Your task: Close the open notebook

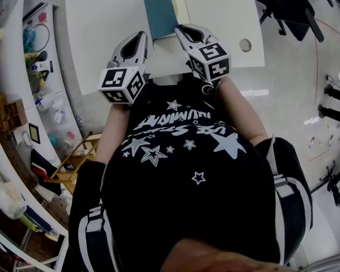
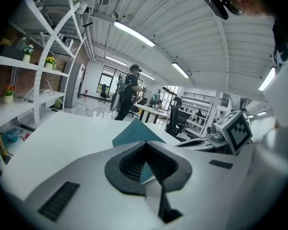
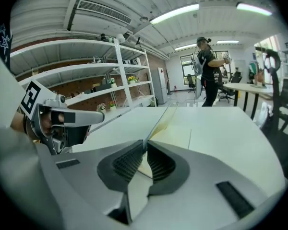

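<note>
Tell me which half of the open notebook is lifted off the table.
The teal cover half: it stands tilted up, while the pale page half lies flat on the white table.

notebook (image 1: 160, 9): matt cover, paper pages | table (image 1: 102, 27): smooth, matt | jaws: ribbed plastic

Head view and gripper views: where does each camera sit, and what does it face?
Head view: on the head, steeply down at table, notebook, left gripper, right gripper; shirt shows.
Left gripper view: on that gripper, along its jaws at the teal cover.
Right gripper view: likewise, jaws shut on the cover's edge.
All three share the notebook.
</note>
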Demonstrator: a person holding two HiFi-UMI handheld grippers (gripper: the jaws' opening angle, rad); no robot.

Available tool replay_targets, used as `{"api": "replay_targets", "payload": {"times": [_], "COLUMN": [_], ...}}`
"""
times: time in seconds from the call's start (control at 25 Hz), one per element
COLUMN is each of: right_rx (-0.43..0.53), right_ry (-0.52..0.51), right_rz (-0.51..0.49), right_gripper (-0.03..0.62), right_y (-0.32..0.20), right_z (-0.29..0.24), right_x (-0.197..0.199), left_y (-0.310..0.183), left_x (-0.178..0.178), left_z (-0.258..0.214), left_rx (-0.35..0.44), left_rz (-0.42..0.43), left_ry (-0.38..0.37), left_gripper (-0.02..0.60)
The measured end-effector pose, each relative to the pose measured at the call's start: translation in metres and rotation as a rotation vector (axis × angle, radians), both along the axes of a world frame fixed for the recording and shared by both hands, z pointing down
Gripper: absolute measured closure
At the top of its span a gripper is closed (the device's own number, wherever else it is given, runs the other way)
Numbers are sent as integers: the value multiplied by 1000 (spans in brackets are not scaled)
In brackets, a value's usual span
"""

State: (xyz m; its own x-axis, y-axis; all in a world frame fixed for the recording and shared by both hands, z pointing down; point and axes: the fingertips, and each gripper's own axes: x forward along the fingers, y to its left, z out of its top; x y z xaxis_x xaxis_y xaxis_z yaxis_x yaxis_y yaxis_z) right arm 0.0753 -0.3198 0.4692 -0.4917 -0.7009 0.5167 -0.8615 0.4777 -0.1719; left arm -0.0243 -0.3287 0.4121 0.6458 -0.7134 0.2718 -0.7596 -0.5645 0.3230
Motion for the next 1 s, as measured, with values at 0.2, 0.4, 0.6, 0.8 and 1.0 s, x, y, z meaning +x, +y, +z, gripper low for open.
{"api": "replay_targets", "payload": {"times": [0.2,0.4,0.6,0.8,1.0], "right_rx": [-45,-141,-187,-196,-190], "right_ry": [-43,22,153,236,268], "right_rz": [3,-8,-81,-155,-208], "right_gripper": [565,555,540,530,526], "right_y": [-1,2,6,7,8], "right_z": [21,60,82,93,97], "right_x": [27,42,47,47,49], "left_y": [7,16,21,28,37], "left_x": [17,26,32,38,43], "left_z": [2,8,12,17,24], "left_rx": [-14,-31,-40,-44,-66], "left_rz": [-33,-86,-141,-196,-230], "left_ry": [-26,-48,-55,-57,-55], "left_gripper": [571,571,571,571,571]}}
